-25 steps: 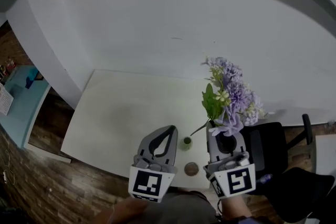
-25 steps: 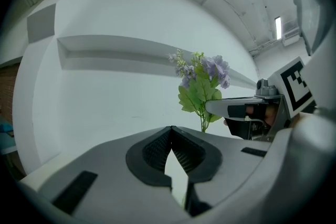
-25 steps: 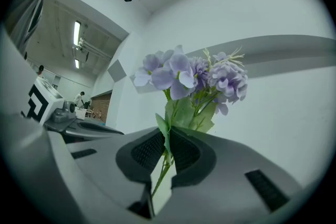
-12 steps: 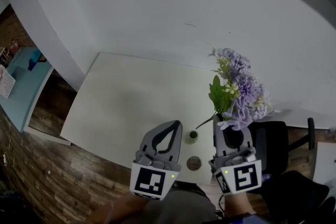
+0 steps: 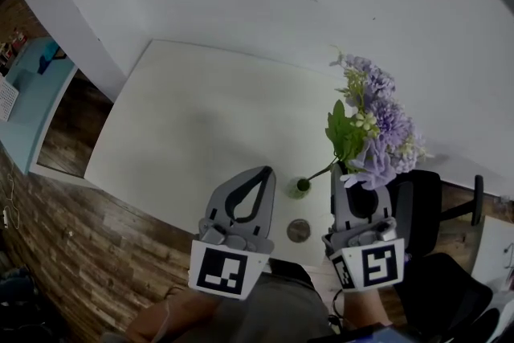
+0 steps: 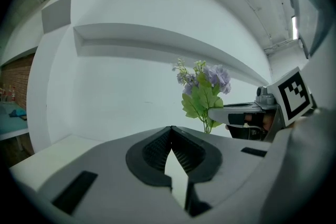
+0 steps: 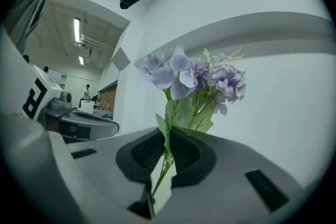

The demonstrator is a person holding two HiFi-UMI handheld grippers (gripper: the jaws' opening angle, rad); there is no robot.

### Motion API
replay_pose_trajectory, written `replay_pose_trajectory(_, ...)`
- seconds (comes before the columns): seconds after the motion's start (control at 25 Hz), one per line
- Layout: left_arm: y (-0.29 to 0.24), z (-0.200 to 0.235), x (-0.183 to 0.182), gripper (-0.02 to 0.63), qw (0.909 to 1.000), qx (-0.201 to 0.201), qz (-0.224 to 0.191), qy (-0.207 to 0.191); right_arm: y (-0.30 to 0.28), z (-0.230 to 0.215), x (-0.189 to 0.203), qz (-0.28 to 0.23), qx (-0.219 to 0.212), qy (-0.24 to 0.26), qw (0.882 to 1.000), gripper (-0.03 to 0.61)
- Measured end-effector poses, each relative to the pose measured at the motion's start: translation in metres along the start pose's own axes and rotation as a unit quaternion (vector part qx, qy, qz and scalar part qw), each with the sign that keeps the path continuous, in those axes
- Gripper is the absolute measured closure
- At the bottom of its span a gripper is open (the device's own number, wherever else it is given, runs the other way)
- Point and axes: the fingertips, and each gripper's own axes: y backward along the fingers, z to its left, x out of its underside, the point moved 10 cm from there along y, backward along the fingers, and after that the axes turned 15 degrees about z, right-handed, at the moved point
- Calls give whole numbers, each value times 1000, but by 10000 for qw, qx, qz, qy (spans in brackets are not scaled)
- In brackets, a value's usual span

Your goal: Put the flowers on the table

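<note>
**Flowers held upright over the right end of the tabletop**

Since a second ago my view has moved in over the tabletop (image 5: 193,124), which now fills more of the head view. The flowers (image 5: 376,124) have been carried along in the same grip. They are a purple bunch with green leaves, standing upright above the right part of the tabletop and not yet set down.

The right gripper (image 5: 347,175) has its fingers clenched on the thin green stems (image 7: 161,168), which run down between the pads.

The left gripper (image 5: 264,173) hovers just beside it over the near edge, its fingers pressed together with nothing between them.

Between the two grippers a small green round thing (image 5: 302,185) sits on the tabletop. A brown disc (image 5: 299,230) lies nearer me. A black chair (image 5: 422,201) stands off to the right, on the wooden floor (image 5: 88,253).
</note>
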Motion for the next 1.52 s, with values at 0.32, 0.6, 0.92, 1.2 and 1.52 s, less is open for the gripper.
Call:
replay_pose_trajectory(0.32,-5,-4,2,606,9998,-89,164,90,-3,-9,9,129,-40,90,9999,546)
replay_pose_trajectory(0.6,-12,-11,1,606,9997,-81,194,155,-4,-13,15,206,-143,152,9996,546)
replay_pose_trajectory(0.92,-16,-7,18,606,9993,-29,289,240,-9,1,34,360,-258,236,9987,546)
replay_pose_trajectory(1.2,-15,-5,22,606,9992,8,278,271,-12,16,42,420,-412,371,9976,545)
replay_pose_trajectory(1.52,-10,-4,25,606,9992,44,312,259,-12,29,56,517,-458,516,9963,545)
